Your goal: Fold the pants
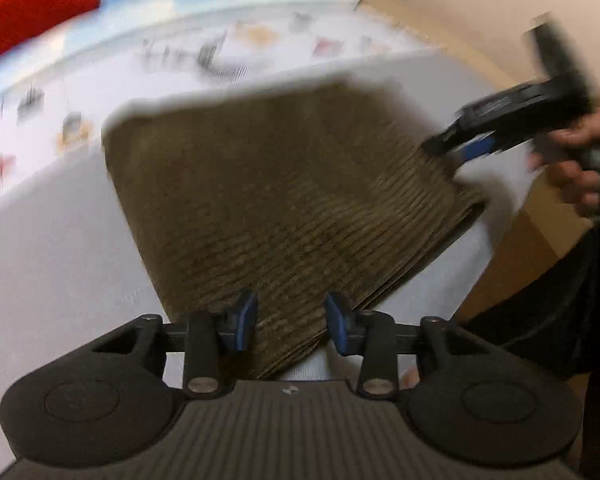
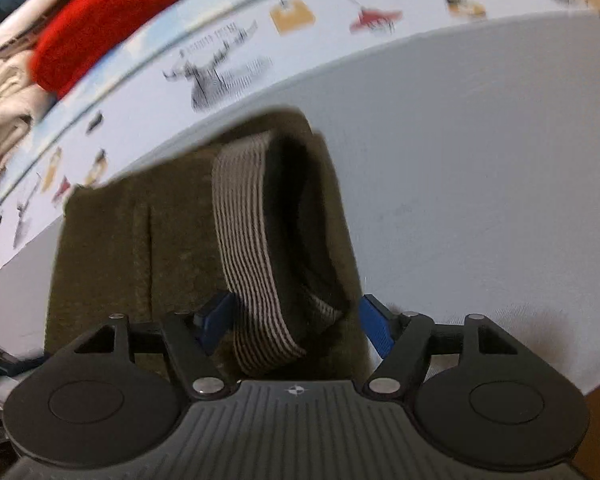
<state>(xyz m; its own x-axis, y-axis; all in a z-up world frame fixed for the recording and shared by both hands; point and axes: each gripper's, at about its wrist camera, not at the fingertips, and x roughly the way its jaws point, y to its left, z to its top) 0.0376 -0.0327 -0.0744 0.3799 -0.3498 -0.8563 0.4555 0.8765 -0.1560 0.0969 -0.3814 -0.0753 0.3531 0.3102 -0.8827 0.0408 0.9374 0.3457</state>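
Observation:
The olive-brown ribbed pants (image 1: 276, 204) lie folded into a rough rectangle on the pale grey sheet (image 1: 52, 248). My left gripper (image 1: 291, 322) is open, its blue pads either side of the near edge of the pants. My right gripper (image 1: 466, 148) shows at the right edge of the pants, held by a hand; the view is blurred. In the right wrist view the right gripper (image 2: 296, 326) is open around the striped grey waistband (image 2: 256, 248), which stands up as an open loop on the pants (image 2: 140, 248).
A printed band with reindeer and small pictures (image 2: 220, 76) runs along the far side of the sheet. A red garment (image 2: 100, 12) and folded pale clothes (image 2: 4, 112) lie beyond it. A tan floor (image 1: 512, 264) shows past the sheet's right edge.

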